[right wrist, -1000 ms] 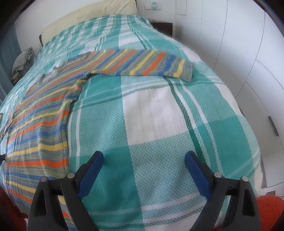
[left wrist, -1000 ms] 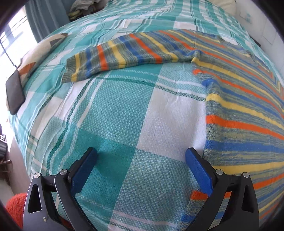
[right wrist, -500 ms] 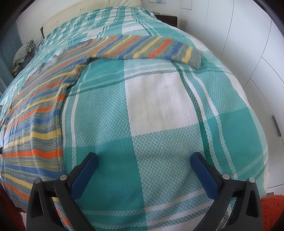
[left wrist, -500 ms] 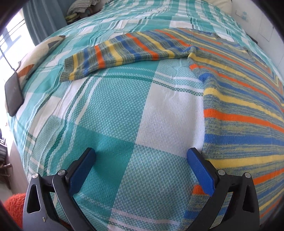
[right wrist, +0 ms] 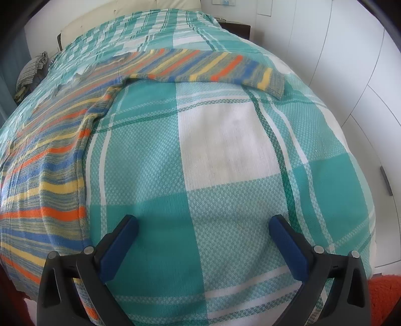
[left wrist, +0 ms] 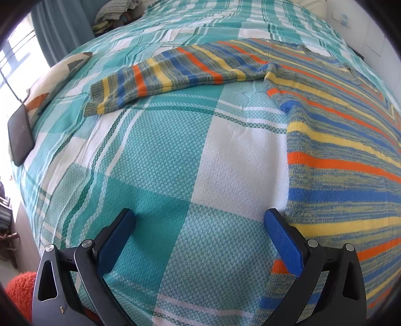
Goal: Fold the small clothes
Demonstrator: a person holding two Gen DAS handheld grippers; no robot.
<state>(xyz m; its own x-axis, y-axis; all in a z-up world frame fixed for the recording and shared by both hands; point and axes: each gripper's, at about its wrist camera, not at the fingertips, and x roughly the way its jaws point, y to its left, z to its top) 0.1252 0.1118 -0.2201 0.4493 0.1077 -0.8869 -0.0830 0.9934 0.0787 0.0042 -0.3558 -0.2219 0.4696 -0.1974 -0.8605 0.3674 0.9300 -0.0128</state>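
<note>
A striped knit sweater (left wrist: 345, 140) in blue, yellow, orange and grey lies spread flat on the bed. In the left wrist view its body fills the right side and one sleeve (left wrist: 160, 75) stretches left. In the right wrist view the body (right wrist: 42, 160) is at the left and the other sleeve (right wrist: 218, 69) stretches right. My left gripper (left wrist: 200, 223) is open and empty just above the bedspread, its right finger at the sweater's side edge. My right gripper (right wrist: 203, 225) is open and empty over bare bedspread, right of the sweater's body.
The bed has a teal, white and green plaid bedspread (left wrist: 163, 155). A dark phone (left wrist: 20, 135) lies at the bed's left edge beside a patterned pillow (left wrist: 57, 75). More clothes (left wrist: 115, 12) are piled at the far corner. White wardrobe doors (right wrist: 363, 82) stand right of the bed.
Both grippers have moved forward and lower over the bed, so the sweater's sleeves look nearer. Both stayed open and empty. The sweater has not moved.
</note>
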